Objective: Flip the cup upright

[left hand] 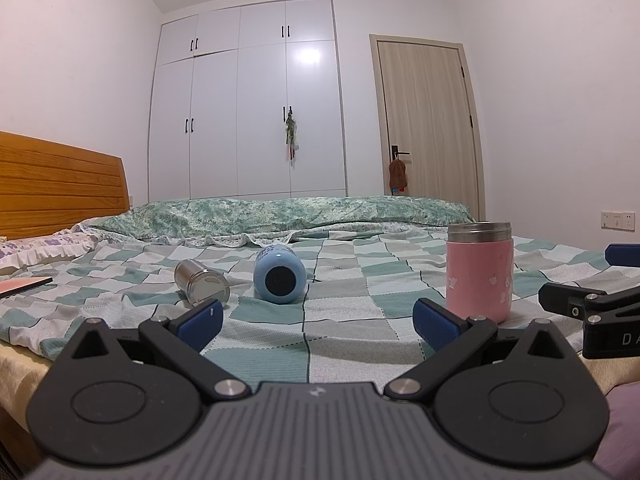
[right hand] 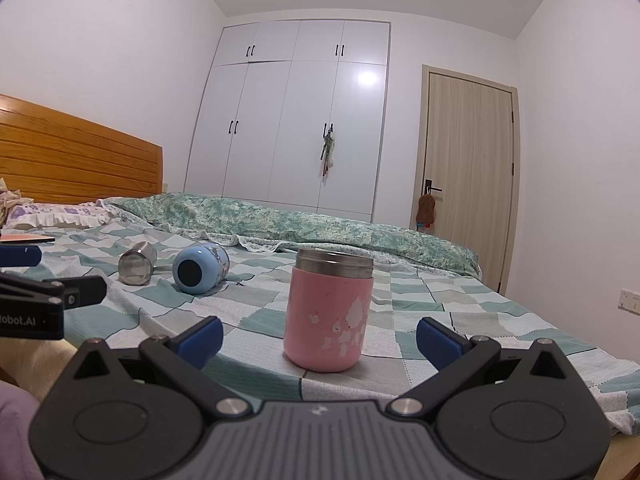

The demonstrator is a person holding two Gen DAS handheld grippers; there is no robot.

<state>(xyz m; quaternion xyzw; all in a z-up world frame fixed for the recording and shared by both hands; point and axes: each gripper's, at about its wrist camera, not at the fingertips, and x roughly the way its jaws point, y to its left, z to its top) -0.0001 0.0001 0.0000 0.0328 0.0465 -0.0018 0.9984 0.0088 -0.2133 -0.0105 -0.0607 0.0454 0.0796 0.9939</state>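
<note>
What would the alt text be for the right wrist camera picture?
An open gripper faces a pink cup standing upright on a checkered bedspread. Farther back to the left, a blue cup and a steel cup lie on their sides; a white wardrobe and a wooden door stand behind.

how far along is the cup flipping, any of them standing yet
Done: the pink cup stands upright on the bed, steel rim up. In hand: nothing; the left gripper and right gripper are both open and empty. Left: the blue cup and the steel cup both lie on their sides.
</note>
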